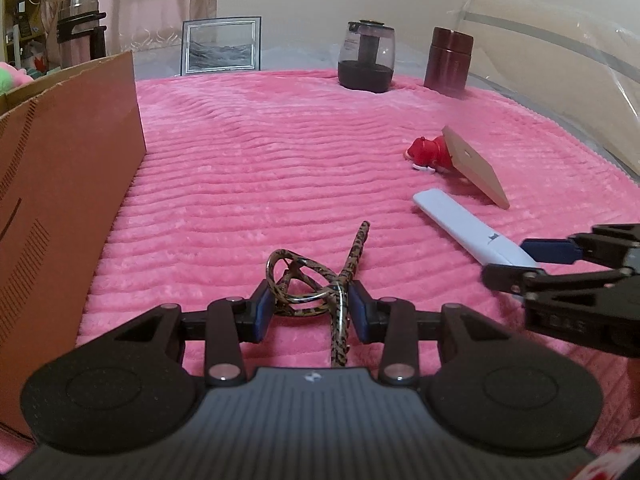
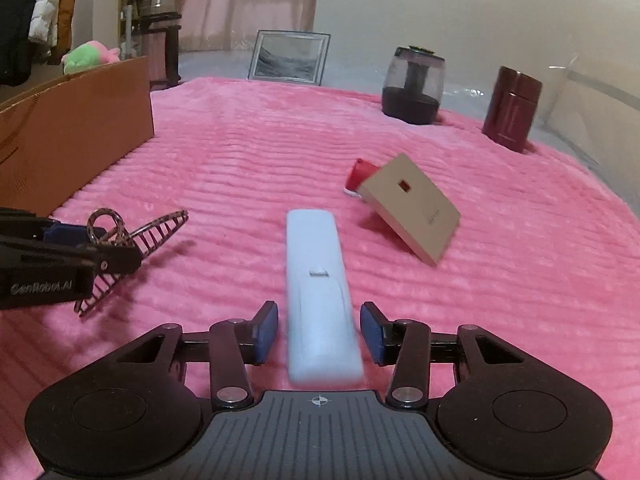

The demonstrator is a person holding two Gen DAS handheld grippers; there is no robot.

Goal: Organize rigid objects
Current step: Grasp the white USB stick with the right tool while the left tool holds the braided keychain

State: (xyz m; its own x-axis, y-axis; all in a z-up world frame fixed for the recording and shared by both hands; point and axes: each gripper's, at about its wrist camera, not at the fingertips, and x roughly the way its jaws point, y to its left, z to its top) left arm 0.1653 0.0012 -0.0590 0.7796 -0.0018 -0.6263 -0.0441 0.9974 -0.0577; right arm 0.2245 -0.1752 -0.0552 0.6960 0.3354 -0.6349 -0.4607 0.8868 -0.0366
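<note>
My left gripper (image 1: 311, 293) is shut on a leopard-patterned hair claw clip (image 1: 296, 268), held just above the pink blanket (image 1: 260, 168). The right wrist view shows that gripper (image 2: 112, 246) at the left edge with the clip (image 2: 160, 228) sticking out of it. A white remote (image 2: 316, 264) lies lengthwise between the blue pads of my right gripper (image 2: 319, 322). Its near end reaches past the pads, and a thin strip of blanket shows beside the left pad. From the left wrist view the right gripper (image 1: 506, 262) straddles the remote's (image 1: 452, 220) near end.
A tan flat box (image 2: 412, 208) leans on a red toy (image 2: 360, 172) beyond the remote. A cardboard box (image 1: 68, 168) stands along the left. At the blanket's far edge are a picture frame (image 1: 222, 46), a dark glass jar (image 1: 366, 56) and a maroon canister (image 1: 448, 60).
</note>
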